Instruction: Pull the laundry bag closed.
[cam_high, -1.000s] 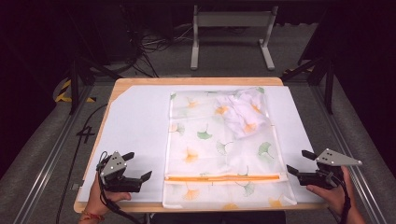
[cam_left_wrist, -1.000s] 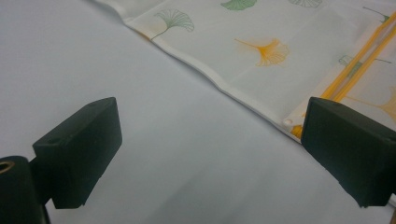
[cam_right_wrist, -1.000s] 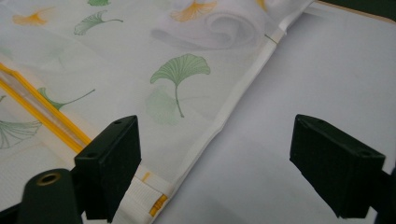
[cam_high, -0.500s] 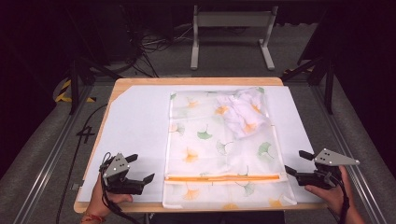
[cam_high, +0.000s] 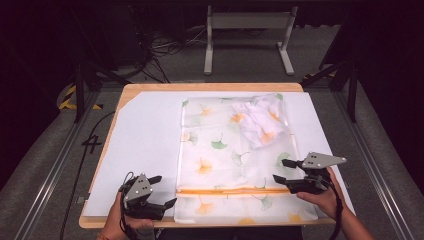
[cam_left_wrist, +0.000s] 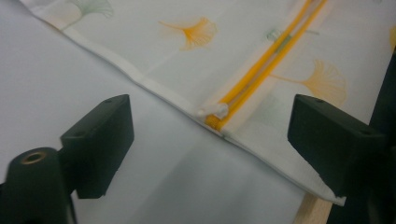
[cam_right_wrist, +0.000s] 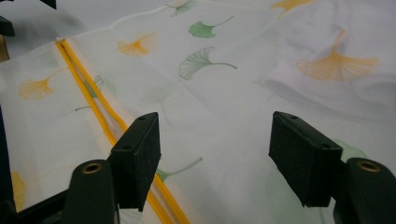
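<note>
A white sheet (cam_high: 145, 150) covers the table, and the ginkgo-print laundry bag (cam_high: 220, 150) lies flat on it, orange zipper (cam_high: 232, 190) along the near edge. Both hands have moved in on it since a second ago — the right gripper (cam_high: 284, 170) over the zipper's right end, the left gripper (cam_high: 162, 190) facing the white pull (cam_left_wrist: 212, 111). Both sets of jaws have just been closing, still apart and empty — I'd say unzipping comes next.

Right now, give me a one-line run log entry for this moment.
left gripper: jaws open, closing, at zipper pull | right gripper: jaws open, closing, over white ginkgo-print mesh bag near orange zipper | nothing gripped
</note>
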